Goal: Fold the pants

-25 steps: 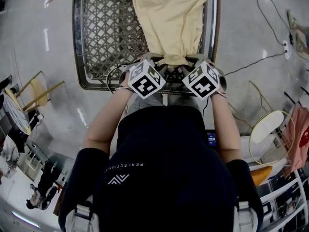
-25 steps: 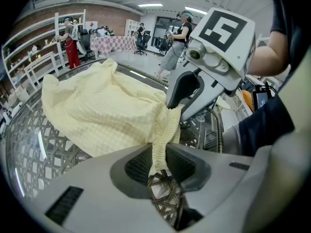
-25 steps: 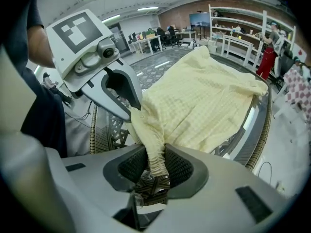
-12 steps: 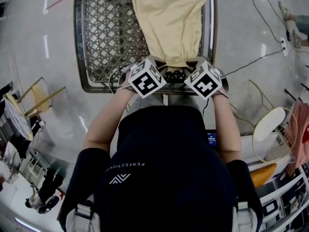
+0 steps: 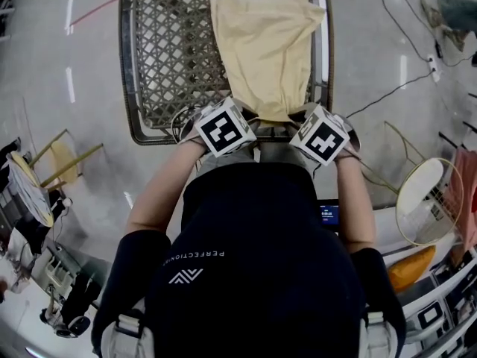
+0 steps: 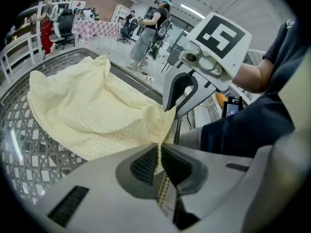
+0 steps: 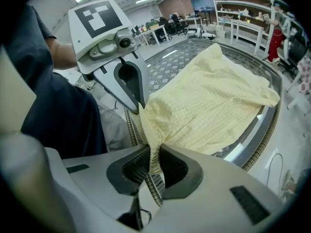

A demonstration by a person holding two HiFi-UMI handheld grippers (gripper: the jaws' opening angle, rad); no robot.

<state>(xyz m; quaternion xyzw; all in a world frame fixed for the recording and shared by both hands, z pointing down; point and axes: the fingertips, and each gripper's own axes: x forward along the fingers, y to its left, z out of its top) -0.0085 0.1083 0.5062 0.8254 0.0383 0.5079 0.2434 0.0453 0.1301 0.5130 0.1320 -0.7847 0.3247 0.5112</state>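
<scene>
Pale yellow pants (image 5: pixel 264 51) lie on a woven lattice table (image 5: pixel 171 58), their near end gathered between my two grippers. At that end's left corner my left gripper (image 5: pixel 248 112) is shut on the cloth, and a thin fold of the pants (image 6: pixel 97 110) is pinched between its pads (image 6: pixel 158 152). My right gripper (image 5: pixel 299 116) holds the right corner. Its jaws are still closing, with a thicker bunch of the pants (image 7: pixel 209 101) pressed between the pads (image 7: pixel 153 161). Both corners are raised slightly off the table. Each gripper shows in the other's view, close alongside.
The table's rim (image 5: pixel 223 136) runs just in front of the person's body. A cable (image 5: pixel 387 88) crosses the floor at the right, near a round gold-rimmed stand (image 5: pixel 428 200). A yellow chair (image 5: pixel 63 151) stands at the left. People (image 6: pixel 150 28) and shelves (image 7: pixel 243 13) are far behind.
Both grippers have shut on the pants' near end, risen a little and drawn back towards the person, moving slightly apart. The cloth's near end has followed them.
</scene>
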